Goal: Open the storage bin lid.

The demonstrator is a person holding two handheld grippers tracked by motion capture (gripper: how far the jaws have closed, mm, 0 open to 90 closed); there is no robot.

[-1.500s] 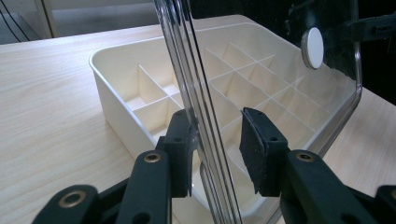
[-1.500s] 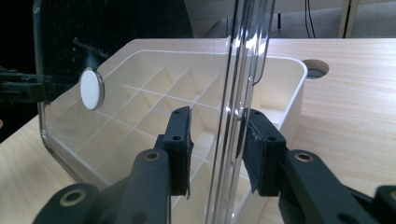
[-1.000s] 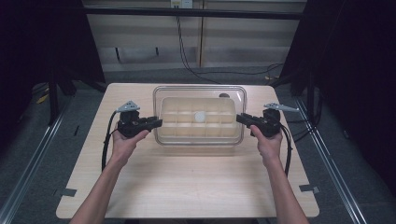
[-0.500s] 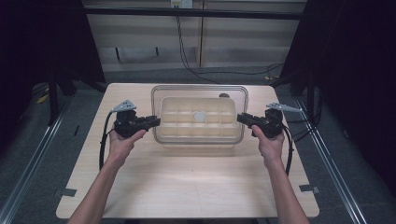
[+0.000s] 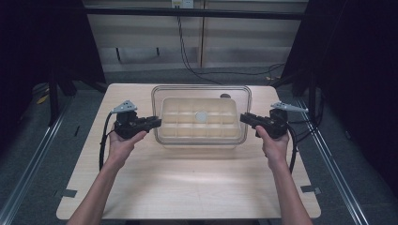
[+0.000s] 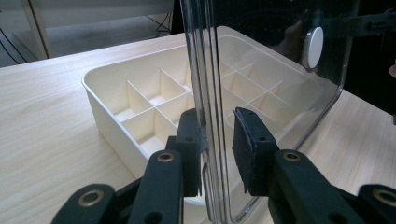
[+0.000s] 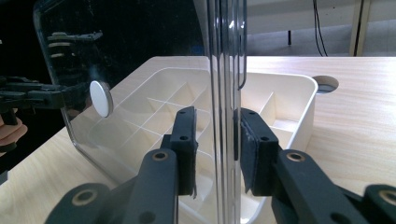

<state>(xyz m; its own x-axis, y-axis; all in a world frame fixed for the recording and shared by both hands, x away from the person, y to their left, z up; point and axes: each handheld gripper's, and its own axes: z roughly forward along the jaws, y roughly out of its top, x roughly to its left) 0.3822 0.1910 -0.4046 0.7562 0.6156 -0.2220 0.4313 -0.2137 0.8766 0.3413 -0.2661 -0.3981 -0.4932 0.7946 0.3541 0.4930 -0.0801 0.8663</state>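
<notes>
I hold the clear lid [image 5: 201, 93] flat above the cream tray [image 5: 199, 125] at the table's [image 5: 187, 187] middle, its long axis running from one hand to the other. My left gripper [image 5: 152, 123] and right gripper [image 5: 248, 119] each pinch a short edge. The tray's divided compartments look empty; a white round knob [image 5: 201, 116] sits at the lid's centre.

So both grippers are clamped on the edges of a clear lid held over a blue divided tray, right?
Not quite: the tray is cream-white, not blue, as the high view shows. The rest holds: the left gripper and the right gripper each clamp an edge of the clear lid over it.
</notes>
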